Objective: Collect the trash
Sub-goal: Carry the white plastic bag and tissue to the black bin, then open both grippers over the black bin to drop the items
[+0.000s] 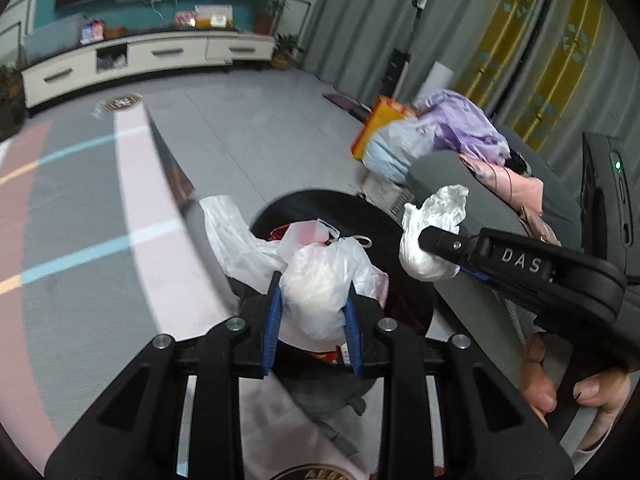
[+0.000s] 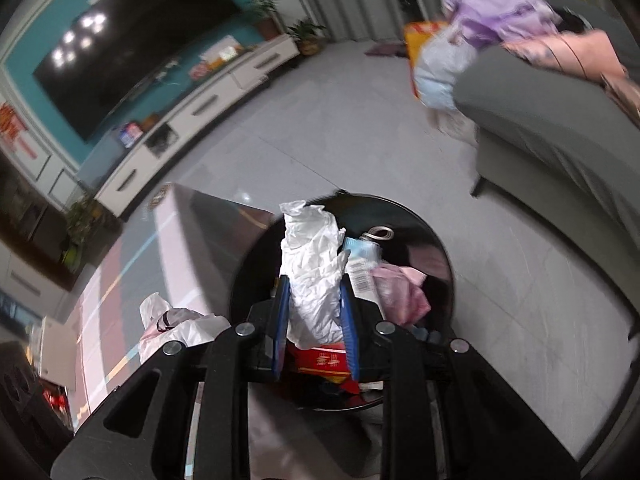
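Right now the knotted plastic bag [image 1: 320, 284] is a white, translucent bundle, rounded and puffy, with a pale lump showing through its skin. It sits pinched between the blue pads [image 1: 273, 320] of the left tool [image 1: 314, 322], which is pressed in on its sides. Its long axis runs away from the tool, the tied neck and loose flaps pointing forward over the black bin [image 1: 352, 248].

The crumpled white paper [image 2: 314, 276] is a wrinkled, elongated wad held by the right tool [image 2: 314, 320], whose blue pads squeeze its lower part. It stands lengthwise along the fingers, its ragged free end pointing forward and up over the black bin [image 2: 432, 248]. In the left view the same paper [image 1: 434, 232] hangs beside the bin's rim, with the right tool [image 1: 436, 242] gripped by a hand [image 1: 576, 392].

Inside the bin lie a pink wrapper [image 2: 400, 292], a barcoded packet [image 2: 362, 276] and a red carton [image 2: 326, 362]. Another loose white bag [image 2: 176, 326] lies on the worktop [image 2: 192, 248] just beside the bin. Farther out are a grey sofa [image 2: 560, 120] piled with purple clothing [image 2: 500, 12], and a white TV cabinet [image 1: 148, 60] against the teal wall.
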`<state>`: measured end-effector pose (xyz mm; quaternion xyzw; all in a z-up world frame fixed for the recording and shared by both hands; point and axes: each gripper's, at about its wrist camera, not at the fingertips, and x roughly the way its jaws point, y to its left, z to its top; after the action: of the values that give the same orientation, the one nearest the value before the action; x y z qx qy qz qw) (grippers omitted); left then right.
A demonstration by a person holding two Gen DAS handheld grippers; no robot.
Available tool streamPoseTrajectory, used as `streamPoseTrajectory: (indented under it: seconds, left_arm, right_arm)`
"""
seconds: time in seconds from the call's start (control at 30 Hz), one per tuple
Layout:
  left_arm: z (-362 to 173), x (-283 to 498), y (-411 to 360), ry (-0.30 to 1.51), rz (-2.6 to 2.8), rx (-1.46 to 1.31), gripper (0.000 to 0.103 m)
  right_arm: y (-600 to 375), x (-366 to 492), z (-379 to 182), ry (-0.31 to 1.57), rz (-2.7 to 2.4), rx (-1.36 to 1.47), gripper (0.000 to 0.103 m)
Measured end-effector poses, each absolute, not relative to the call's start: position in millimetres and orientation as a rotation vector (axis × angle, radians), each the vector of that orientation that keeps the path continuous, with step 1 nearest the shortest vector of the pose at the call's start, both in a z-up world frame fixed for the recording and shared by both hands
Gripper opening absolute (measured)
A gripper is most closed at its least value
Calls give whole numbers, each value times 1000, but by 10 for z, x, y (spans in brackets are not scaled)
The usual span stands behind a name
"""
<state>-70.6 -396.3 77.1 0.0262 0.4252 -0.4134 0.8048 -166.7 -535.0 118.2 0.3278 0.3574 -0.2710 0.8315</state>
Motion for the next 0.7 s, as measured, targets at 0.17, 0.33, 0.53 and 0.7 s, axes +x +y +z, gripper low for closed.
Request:
streamPoseTrajectory:
  seconds: [0.17,0.33,0.53,0.7]
  left_arm:
    - [555,-646,-4244,979,-911,91,29]
    - [398,-642,-4427,1023,-927,121,29]
    - [332,-653,-4547,1038,-927,150,34]
    - [409,-642,-4517,1018,-925,135,48]
  right_arm:
    - [-5532,-1721,966,815,-634,769,25]
    - [-5577,-1715,856,855,-664,792,25]
    - [-5561,-1695,863,867,-671,784,31]
    - [-5532,-1685,891,865,-688,757,43]
